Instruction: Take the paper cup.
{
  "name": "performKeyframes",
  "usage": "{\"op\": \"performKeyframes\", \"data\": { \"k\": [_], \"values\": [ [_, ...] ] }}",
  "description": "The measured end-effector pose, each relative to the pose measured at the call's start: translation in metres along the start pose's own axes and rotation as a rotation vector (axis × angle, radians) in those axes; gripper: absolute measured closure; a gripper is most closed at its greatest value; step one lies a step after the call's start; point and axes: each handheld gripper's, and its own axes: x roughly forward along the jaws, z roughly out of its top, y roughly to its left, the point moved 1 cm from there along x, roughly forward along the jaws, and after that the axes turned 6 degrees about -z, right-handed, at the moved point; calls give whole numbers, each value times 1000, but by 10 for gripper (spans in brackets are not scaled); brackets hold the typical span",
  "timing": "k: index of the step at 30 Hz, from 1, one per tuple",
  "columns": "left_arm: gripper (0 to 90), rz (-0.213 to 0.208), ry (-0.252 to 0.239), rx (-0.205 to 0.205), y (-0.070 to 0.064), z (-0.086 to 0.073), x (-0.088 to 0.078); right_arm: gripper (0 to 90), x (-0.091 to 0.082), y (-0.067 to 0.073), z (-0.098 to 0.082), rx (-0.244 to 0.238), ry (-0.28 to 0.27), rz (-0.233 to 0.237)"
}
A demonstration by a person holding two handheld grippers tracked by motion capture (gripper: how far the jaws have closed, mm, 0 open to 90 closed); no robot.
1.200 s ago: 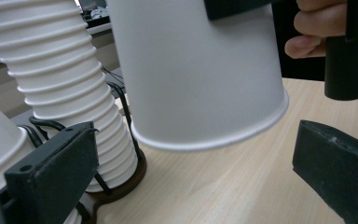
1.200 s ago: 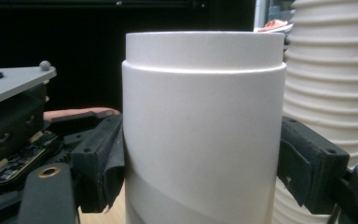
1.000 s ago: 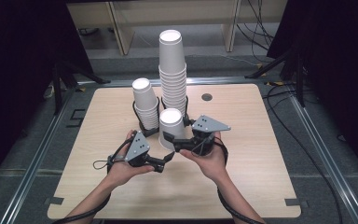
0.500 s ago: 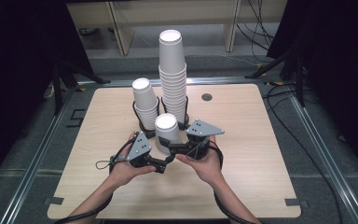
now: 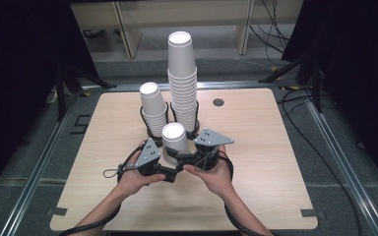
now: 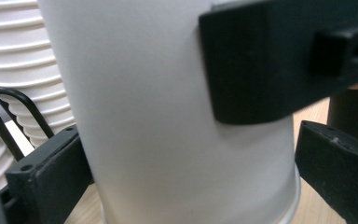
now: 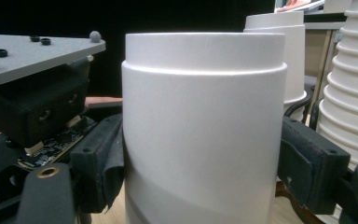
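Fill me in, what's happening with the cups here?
A person holds a gripper in each hand, and both the left gripper and the right gripper are closed on the same upside-down white paper cup near the table's middle. The cup seems to sit on or just above the wood. Behind it stand a tall cup stack and a short cup stack, each in a black wire holder.

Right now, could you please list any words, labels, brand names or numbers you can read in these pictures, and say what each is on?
None can be read.
The held cup, short stack and tall stack are plain white.
The grey plates on the grippers carry no lettering.
The circuit board shows no legible marking.
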Motion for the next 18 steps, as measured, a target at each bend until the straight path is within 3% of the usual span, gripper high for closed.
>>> {"op": "performKeyframes", "data": {
  "k": [2,4,5,7,15,18],
  "values": [
    [0,0,6,-3,0,-1,1,233,0,0,-1,-13,1,-2],
    [0,-4,0,-10,0,-2,2,233,0,3,-2,35,27,15],
    [1,-12,-11,-12,1,-3,4,233,-1,2,-3,14,22,11],
    [5,-6,10,-9,0,-3,2,232,1,1,-3,-4,-8,7],
    [32,0,16,3,0,-3,1,219,0,1,-3,-13,15,-6],
    [94,17,6,-6,1,-3,0,205,1,1,-4,5,18,12]
  ]
}}
